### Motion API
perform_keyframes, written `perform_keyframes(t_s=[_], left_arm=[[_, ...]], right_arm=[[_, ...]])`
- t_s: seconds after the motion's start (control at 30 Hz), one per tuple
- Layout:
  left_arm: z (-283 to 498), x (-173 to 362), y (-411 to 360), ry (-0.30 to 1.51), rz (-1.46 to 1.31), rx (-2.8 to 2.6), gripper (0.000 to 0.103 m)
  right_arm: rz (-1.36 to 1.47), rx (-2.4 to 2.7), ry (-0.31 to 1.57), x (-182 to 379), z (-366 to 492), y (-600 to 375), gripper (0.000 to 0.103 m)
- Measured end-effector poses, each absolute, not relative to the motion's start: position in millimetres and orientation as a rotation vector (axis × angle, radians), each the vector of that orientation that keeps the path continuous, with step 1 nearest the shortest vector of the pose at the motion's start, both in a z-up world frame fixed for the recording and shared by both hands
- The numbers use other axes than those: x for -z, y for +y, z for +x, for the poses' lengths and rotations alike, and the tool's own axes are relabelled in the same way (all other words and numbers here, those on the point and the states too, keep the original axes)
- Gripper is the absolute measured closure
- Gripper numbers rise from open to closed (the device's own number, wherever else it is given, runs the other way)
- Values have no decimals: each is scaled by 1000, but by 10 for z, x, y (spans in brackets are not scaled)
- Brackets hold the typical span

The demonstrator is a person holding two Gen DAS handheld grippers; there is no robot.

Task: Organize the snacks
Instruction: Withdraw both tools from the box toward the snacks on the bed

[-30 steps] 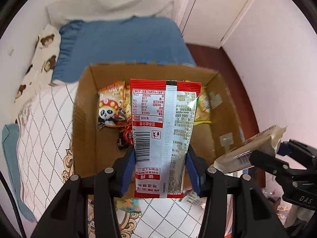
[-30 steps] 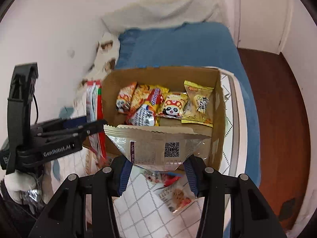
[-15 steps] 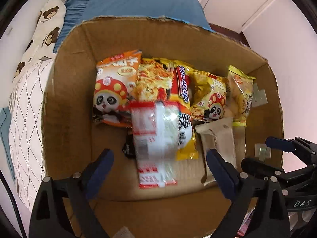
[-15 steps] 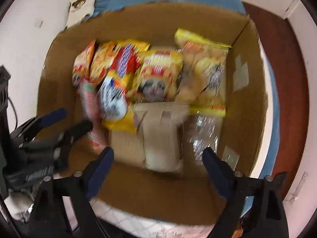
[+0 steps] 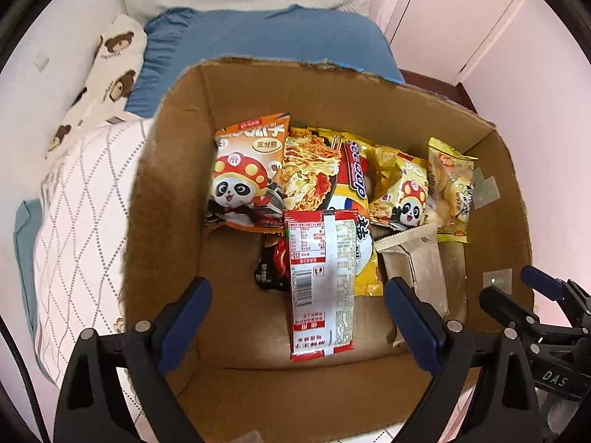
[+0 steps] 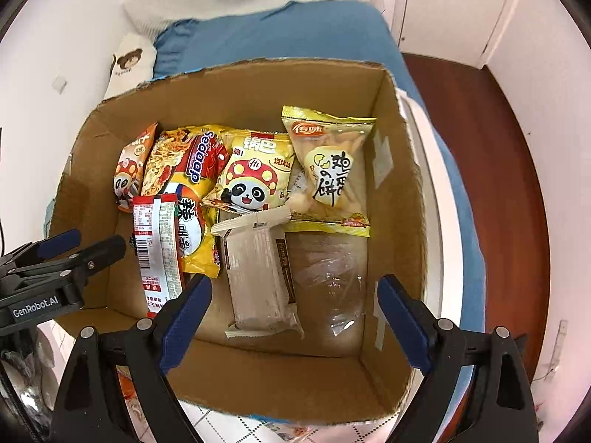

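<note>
An open cardboard box [image 5: 166, 192] [image 6: 399, 192] on the bed holds several snack packets. A red and white packet [image 5: 321, 288] [image 6: 157, 251] lies face down near the box's front left. A beige wrapped packet [image 6: 258, 277] [image 5: 421, 262] lies beside it, with a clear bag [image 6: 328, 269] to its right. Panda chip bags [image 5: 247, 173] [image 6: 255, 173], a noodle pack [image 6: 192, 170] and a yellow biscuit bag [image 6: 332, 170] line the back. My left gripper [image 5: 297, 317] is open and empty above the box's front. My right gripper [image 6: 293, 317] is open and empty over the box.
The box stands on a quilted white cover [image 5: 77, 199] with a blue blanket [image 5: 258, 44] and bear pillow [image 5: 110, 55] behind. A wooden floor [image 6: 491, 147] lies to the right. More packets lie on the bed below the box's front edge [image 6: 280, 432].
Both grippers released their packets into the box: the red and white packet from the left, the beige packet from the right. Both jaws opened wide, then pulled back a little above the box.
</note>
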State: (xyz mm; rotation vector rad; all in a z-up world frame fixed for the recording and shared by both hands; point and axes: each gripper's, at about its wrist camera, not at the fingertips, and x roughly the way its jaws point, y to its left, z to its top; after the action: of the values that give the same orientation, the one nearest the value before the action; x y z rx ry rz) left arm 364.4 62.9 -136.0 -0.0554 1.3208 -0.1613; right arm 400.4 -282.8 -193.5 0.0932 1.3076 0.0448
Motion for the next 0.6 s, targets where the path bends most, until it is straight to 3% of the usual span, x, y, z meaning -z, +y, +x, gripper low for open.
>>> perform_keyframes(t_s=[0.6], left_arm=[[2815, 608, 699, 1071, -24, 155, 7]], right_arm=[[94, -57, 1076, 1208, 3146, -2617, 10]])
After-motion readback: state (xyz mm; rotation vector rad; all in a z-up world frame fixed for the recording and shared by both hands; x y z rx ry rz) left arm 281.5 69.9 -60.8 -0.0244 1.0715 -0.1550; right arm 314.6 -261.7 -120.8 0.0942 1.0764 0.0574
